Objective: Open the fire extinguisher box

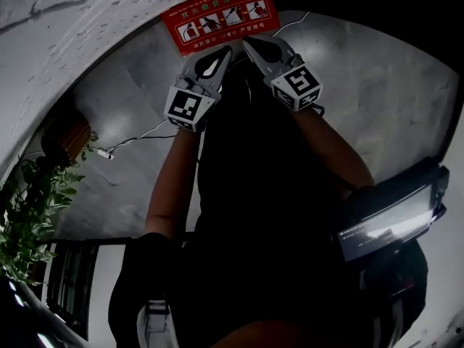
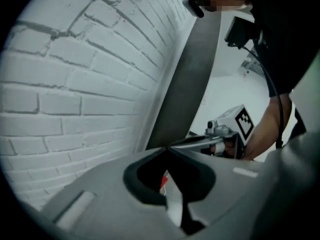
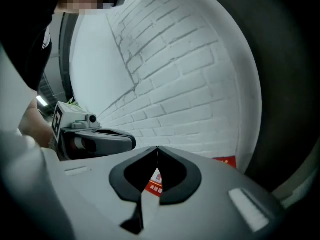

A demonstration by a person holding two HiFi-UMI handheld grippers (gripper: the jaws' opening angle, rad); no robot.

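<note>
flanking left gripper [image 1: 226, 51]: brick wall [image 2: 75, 84], plant [image 1: 32, 201]

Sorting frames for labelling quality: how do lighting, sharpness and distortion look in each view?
Head view: underexposed, the person a near-black silhouette, only the red sign vivid, glare on the device screen. Left gripper view: evenly lit, brick wall bowed by the wide lens. Right gripper view: the wall bright, dark edge at right.
</note>
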